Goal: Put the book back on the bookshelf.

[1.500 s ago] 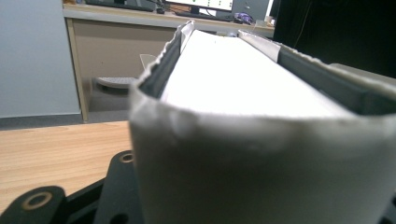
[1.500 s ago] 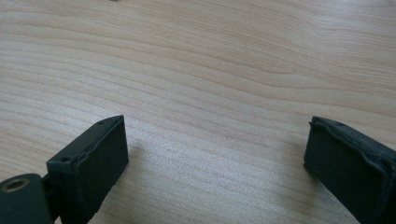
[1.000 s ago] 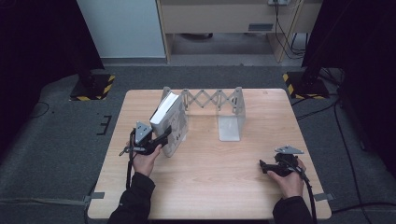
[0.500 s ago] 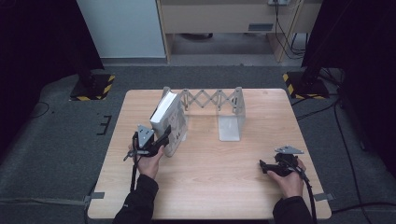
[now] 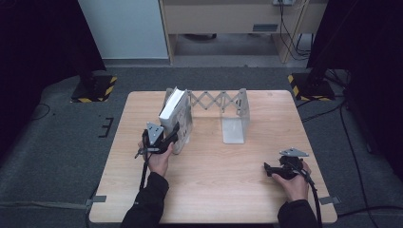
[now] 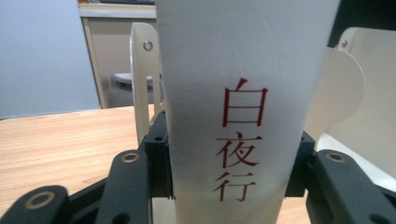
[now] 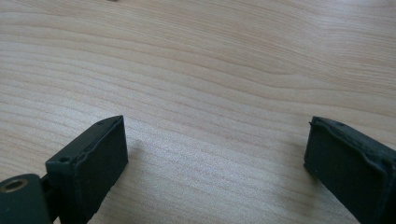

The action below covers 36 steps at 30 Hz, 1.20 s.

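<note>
White book clamped at the folding rack

The left hand-held gripper [image 6: 233, 186] clamps the smooth white book [image 6: 243, 93]'s spine, seemingly leaning inside the cream accordion rack [image 5: 223, 102]; the right hand-held gripper [image 7: 215, 154] rests apart on pale woodgrain table [image 7: 210, 60].

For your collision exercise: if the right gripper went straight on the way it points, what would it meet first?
Probably nothing: the right gripper, jaws open, points left low across bare table; depth is unclear.

We see a light wooden table [image 5: 214, 190]; on it stands a white folding book rack [image 5: 235, 116] with a white book [image 5: 175, 111] in it.
</note>
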### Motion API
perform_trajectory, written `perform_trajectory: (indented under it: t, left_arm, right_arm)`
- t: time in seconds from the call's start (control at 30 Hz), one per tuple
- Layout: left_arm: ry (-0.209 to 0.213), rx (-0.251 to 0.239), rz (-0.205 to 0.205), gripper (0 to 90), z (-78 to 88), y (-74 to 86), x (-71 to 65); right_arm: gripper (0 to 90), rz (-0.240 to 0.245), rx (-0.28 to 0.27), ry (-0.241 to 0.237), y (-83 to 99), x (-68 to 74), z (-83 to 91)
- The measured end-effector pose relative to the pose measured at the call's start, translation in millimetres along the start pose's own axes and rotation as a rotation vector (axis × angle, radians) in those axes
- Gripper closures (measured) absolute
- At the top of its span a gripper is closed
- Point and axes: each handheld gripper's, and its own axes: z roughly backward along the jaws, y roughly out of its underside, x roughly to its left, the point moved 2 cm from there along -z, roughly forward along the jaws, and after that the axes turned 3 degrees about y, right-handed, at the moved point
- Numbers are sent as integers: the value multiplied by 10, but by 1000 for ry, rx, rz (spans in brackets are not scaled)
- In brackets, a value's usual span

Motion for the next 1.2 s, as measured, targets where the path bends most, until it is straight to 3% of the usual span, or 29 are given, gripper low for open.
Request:
perform_trajectory:
  t: [0.13,0.17,0.3,0.4,0.47,0.87,1.03,1.2]
  left_arm:
    - [32,94,-31,415,89,30,29]
    - [39,95,-37,408,115,47,38]
    - [86,98,-1,412,250,142,87]
    - [105,125,18,458,252,201,82]
    - [93,132,3,502,226,220,60]
    - [17,120,16,515,116,213,-85]
    - [16,114,34,503,11,207,-148]
    - [18,115,26,502,2,211,-155]
  right_arm:
    - [64,0,0,0,0,0,0]
    - [64,0,0,0,0,0,0]
    - [64,0,0,0,0,0,0]
    - [64,0,0,1,0,0,0]
    - [65,1,0,2,0,1,1]
    - [65,0,0,4,-2,3,-1]
    - [66,1,2,3,-4,6,-1]
    - [66,-1,2,3,-4,9,-1]
